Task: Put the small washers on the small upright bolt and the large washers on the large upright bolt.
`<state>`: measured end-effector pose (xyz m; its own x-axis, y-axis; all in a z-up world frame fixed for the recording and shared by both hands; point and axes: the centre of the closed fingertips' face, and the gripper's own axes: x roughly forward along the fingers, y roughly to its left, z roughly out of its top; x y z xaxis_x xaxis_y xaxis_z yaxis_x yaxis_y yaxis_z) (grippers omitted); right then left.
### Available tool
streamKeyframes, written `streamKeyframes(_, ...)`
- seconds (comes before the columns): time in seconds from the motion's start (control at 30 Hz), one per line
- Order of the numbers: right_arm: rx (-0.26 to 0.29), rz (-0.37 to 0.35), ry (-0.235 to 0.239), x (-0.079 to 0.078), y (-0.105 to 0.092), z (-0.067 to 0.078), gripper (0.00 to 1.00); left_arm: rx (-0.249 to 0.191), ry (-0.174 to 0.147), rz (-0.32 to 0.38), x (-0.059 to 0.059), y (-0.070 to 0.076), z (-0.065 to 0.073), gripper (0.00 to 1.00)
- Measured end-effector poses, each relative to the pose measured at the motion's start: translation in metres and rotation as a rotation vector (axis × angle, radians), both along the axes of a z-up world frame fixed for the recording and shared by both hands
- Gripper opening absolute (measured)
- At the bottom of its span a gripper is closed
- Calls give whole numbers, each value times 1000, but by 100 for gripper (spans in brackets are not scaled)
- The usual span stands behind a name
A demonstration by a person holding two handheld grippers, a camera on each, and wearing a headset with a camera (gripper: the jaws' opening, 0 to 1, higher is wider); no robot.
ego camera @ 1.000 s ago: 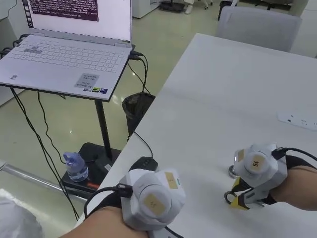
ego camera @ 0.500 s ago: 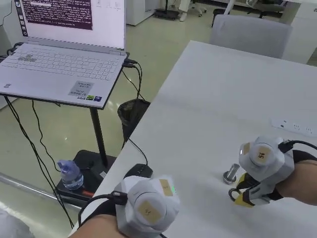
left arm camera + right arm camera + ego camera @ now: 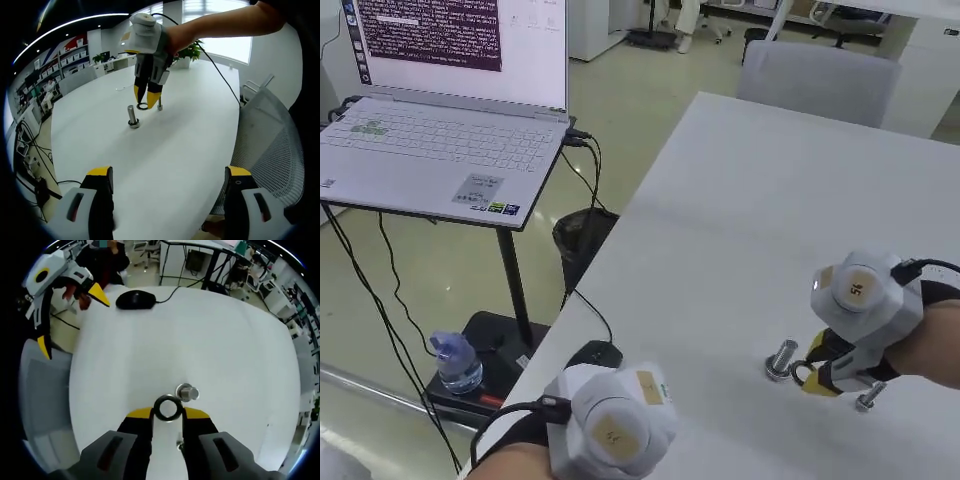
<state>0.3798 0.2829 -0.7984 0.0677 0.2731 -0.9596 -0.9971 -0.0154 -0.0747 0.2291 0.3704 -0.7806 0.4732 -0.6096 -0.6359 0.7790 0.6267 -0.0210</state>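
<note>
Right gripper point(image 3: 145, 99): clenched on washer point(image 3: 167, 408), ring pinched roughly flat between yellow jaw tips, close above white table point(image 3: 740, 220)
Large bolt point(image 3: 186, 391): upright on table, just beside washer, not touching it
Small bolt point(image 3: 160, 103): upright on table, near, on opposite side of right gripper's jaws from large bolt
Left gripper point(image 3: 169, 174): released, jaws wide apart, nothing between them, well apart from both bolts
Computer mouse point(image 3: 136, 300): at table edge near left gripper
Laptop point(image 3: 440, 150): on stand beside table
</note>
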Motion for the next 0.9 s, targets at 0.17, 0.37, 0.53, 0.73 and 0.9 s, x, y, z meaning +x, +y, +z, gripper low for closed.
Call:
streamKeyframes(0.17,8,-14,-16,10,4,2,23,-9,2,6,0,1,0,92)
streamKeyframes(0.37,11,-31,-25,19,7,1,23,-25,0,14,2,0,2,93)
streamKeyframes(0.53,11,-34,-27,19,10,1,23,-45,-3,24,4,-1,4,94)
streamKeyframes(0.73,9,-36,-27,22,13,0,23,-33,3,19,3,0,1,93)
streamKeyframes(0.9,5,-38,-25,26,15,-2,23,-29,9,15,2,1,0,93)
